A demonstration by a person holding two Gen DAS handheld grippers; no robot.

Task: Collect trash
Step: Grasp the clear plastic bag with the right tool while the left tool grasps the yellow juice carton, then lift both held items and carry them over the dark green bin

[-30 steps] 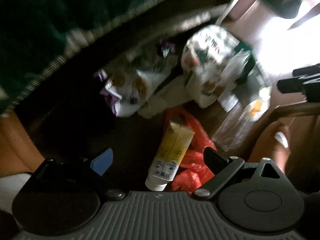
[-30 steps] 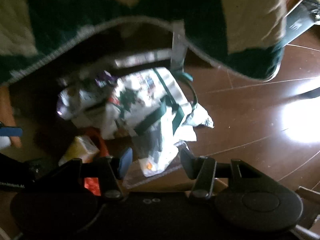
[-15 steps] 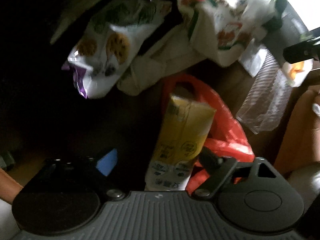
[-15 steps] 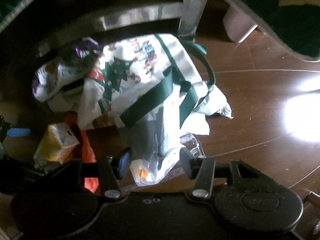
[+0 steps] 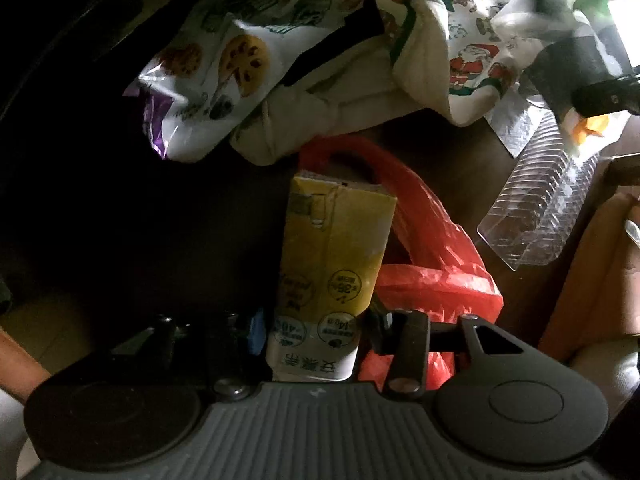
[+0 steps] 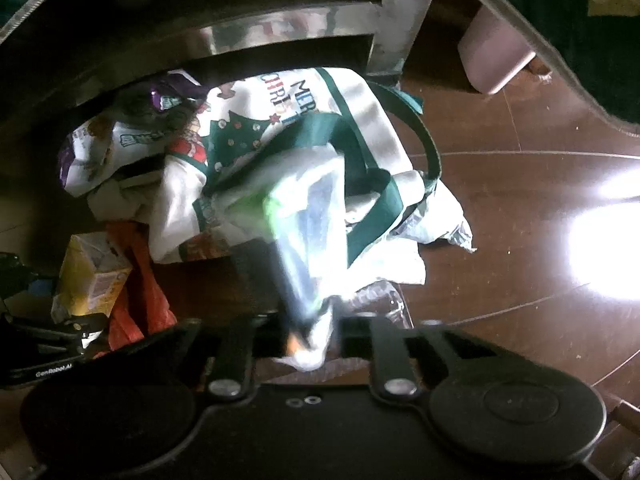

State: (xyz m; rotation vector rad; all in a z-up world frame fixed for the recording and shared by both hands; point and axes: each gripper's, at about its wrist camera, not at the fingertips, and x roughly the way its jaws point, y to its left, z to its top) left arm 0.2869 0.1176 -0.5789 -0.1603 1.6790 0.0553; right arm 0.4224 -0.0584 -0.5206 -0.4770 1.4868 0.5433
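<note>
A yellow drink carton (image 5: 332, 256) lies on the dark floor over a red plastic bag (image 5: 436, 268). My left gripper (image 5: 316, 328) points down at it, its jaws closing, and both pads touch the carton's white lower end. In the right wrist view the carton (image 6: 92, 276) sits at the far left. My right gripper (image 6: 308, 332) is closing too, pinching a thin white plastic wrapper (image 6: 308, 240) with an orange spot. The wrapper looks blurred and stretches up from the jaws.
A Christmas tote bag (image 6: 280, 136) with green straps and a cookie packet (image 5: 208, 80) lie behind the trash. A clear ribbed plastic tray (image 5: 540, 208) lies at the right. A metal frame leg (image 6: 404, 12), a pink bin (image 6: 496, 56) and a green blanket edge stand beyond.
Both grippers came down onto the pile. The left jaws narrowed around the yellow carton. The right jaws closed on the white wrapper.
</note>
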